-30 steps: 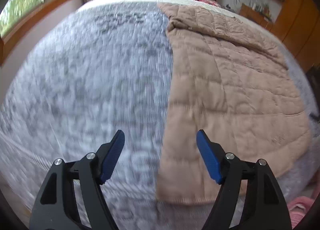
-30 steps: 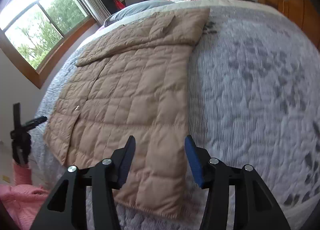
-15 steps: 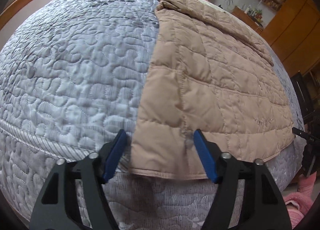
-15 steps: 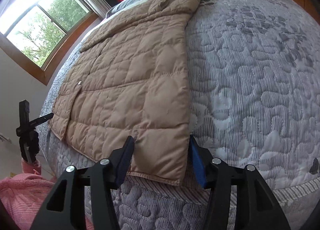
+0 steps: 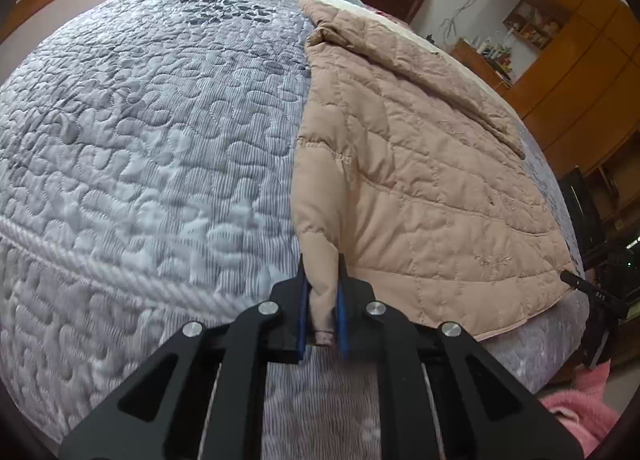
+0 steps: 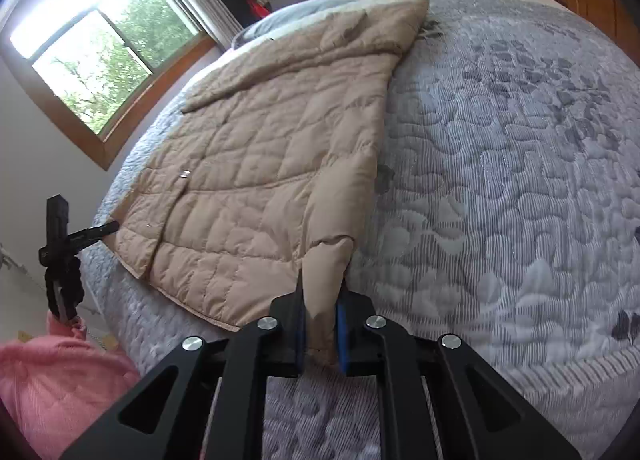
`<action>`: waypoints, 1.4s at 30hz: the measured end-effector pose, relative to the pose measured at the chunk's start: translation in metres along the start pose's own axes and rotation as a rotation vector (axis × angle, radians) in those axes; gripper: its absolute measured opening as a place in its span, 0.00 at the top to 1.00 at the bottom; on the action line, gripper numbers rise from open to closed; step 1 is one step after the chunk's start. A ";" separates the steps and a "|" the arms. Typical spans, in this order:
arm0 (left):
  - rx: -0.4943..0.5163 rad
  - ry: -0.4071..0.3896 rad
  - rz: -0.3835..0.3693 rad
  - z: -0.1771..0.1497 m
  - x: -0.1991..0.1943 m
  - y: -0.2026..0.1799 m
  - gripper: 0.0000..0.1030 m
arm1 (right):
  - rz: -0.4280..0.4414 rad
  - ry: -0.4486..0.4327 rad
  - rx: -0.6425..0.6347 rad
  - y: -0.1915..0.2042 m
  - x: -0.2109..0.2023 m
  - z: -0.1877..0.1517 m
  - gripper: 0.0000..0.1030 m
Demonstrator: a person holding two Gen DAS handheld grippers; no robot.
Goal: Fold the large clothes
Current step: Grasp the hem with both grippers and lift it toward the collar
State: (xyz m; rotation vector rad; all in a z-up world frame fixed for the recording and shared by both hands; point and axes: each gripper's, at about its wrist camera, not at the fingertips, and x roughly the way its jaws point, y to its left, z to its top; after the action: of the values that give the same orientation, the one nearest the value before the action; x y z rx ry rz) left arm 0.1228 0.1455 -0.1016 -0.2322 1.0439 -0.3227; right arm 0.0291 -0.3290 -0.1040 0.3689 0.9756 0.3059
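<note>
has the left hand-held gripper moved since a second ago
Yes. The left hand-held gripper came in toward the bed's near edge, its jaws just closing onto the tan jacket's hem corner.

One quilted tan coat [image 5: 432, 188], one grey bedspread [image 5: 152, 164], two grippers [image 5: 322, 300] [image 6: 322, 314], one window [image 6: 108, 56], one pink garment [image 6: 60, 384].

The left gripper [image 5: 322, 300] has just been closing, and its blue fingers [image 5: 301, 308] now pinch the near left corner of the tan quilted coat [image 5: 420, 164], bunched into a ridge between them. The rest of the coat lies flat on the right half of the bed [image 5: 140, 140], over a grey patterned quilt. Pink fabric [image 5: 580, 412] shows at the near right, and wooden cabinets [image 5: 580, 72] stand far right.
</note>
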 end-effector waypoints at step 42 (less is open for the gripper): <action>0.049 -0.223 -0.018 0.283 0.044 -0.054 0.93 | 0.042 -0.148 0.042 -0.022 -0.005 0.268 0.90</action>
State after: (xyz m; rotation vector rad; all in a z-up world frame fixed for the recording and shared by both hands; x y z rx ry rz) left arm 0.3825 0.0889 0.0189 -0.2280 0.8130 -0.3302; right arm 0.2550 -0.3951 0.0257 0.4449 0.8307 0.2927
